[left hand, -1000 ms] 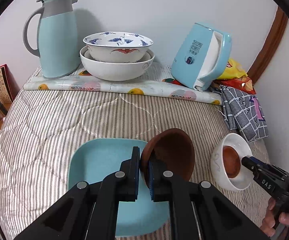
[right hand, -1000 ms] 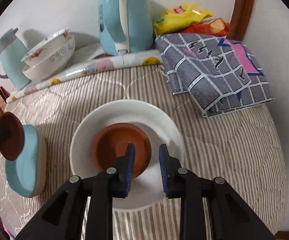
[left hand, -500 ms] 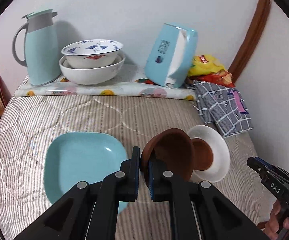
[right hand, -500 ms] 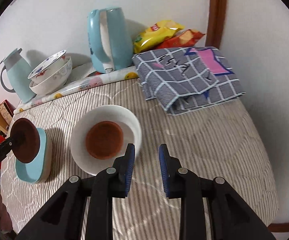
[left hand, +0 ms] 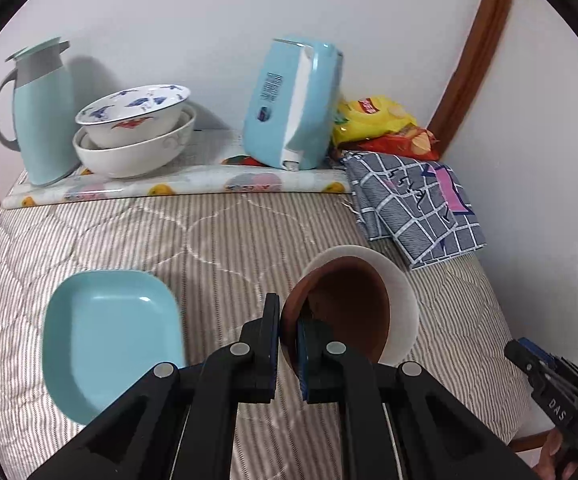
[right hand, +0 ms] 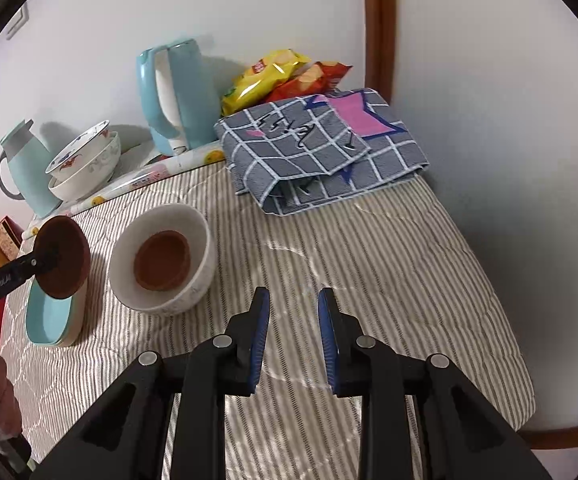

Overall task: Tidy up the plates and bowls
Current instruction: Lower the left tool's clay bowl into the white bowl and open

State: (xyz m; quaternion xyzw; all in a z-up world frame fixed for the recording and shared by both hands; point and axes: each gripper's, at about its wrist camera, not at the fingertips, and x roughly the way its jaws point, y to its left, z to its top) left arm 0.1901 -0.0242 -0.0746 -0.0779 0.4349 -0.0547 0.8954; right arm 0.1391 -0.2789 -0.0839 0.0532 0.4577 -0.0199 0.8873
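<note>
**Brown saucer riding in the left tongs, heading for the white bowl**

Brown and thin-walled, a small saucer (left hand: 341,308) is hanging in the left tongs (left hand: 288,344), which are clamping its rim edge-on, tilted nearly upright above the white bowl (left hand: 403,300). It is looking light and stiff, probably wood or glazed clay, so the rim pinch is serving well, though a smooth edge held this narrowly could be slipping if swung hard. The right tongs (right hand: 289,340) are standing part-open with nothing between them, over bare striped bedding (right hand: 369,248).

The white bowl is sitting on the bed with a second brown saucer (right hand: 162,255) lying flat inside it; ceramic by the look, heavier and chippable, best taken by its wall. Just beside it is lying a pale blue square plate (left hand: 109,336).

Counting outward: two brown saucers, one white bowl, one blue plate. Further back, two larger bowls (left hand: 133,132) are nesting together between a thermos jug (left hand: 41,108) and a blue kettle (left hand: 293,100).
</note>
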